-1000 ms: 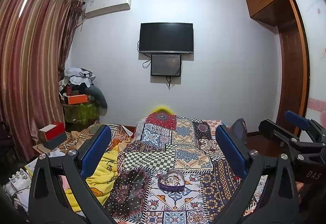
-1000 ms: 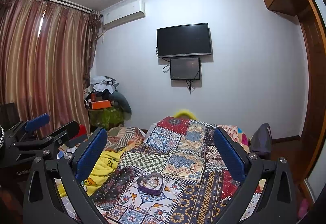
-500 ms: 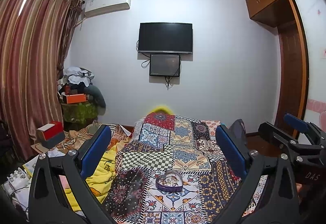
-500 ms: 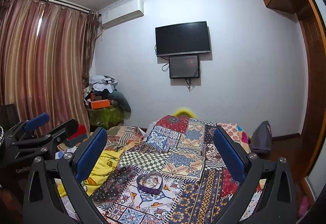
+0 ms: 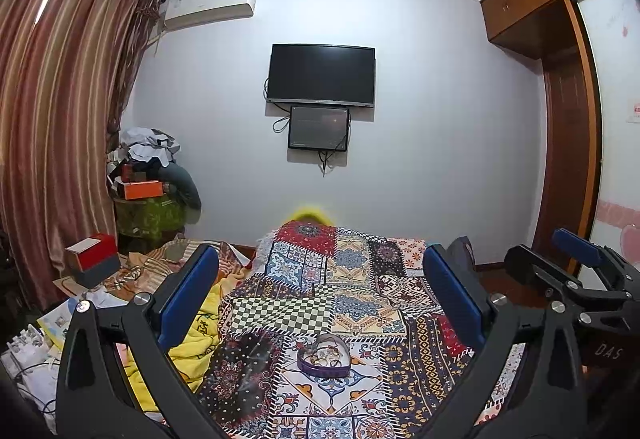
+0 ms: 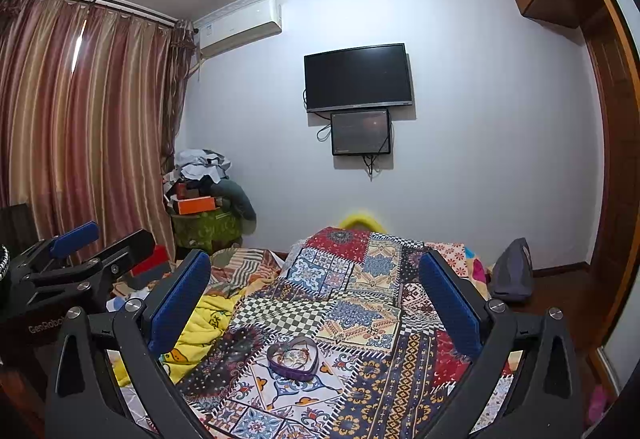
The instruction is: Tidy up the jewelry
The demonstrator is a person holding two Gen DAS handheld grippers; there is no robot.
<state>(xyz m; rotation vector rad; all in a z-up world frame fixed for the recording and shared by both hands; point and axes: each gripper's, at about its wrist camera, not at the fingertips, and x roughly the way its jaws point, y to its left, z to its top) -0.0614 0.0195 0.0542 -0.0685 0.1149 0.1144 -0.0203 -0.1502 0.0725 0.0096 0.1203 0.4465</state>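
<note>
Both grippers, left (image 5: 320, 293) and right (image 6: 316, 289), hang spread and empty above the quilt (image 5: 360, 303). Only the right view shows the bag (image 6: 514, 271) whole. The box (image 5: 324, 357) sits slightly lower in view than before.

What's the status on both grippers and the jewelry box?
Left hand-held gripper open, empty. Right hand-held gripper open, empty. Heart-shaped jewelry box on the bedspread, untouched. Nothing in the way.

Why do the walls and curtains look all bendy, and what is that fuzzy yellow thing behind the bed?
Left wrist view: the fisheye lens bows the curtains and wardrobe outward, and the corners go black. Right wrist view: the same curving bends the ceiling edge, and the yellow thing is smeared, too blurry to identify. In both, the heart-shaped box stays fairly sharp.
</note>
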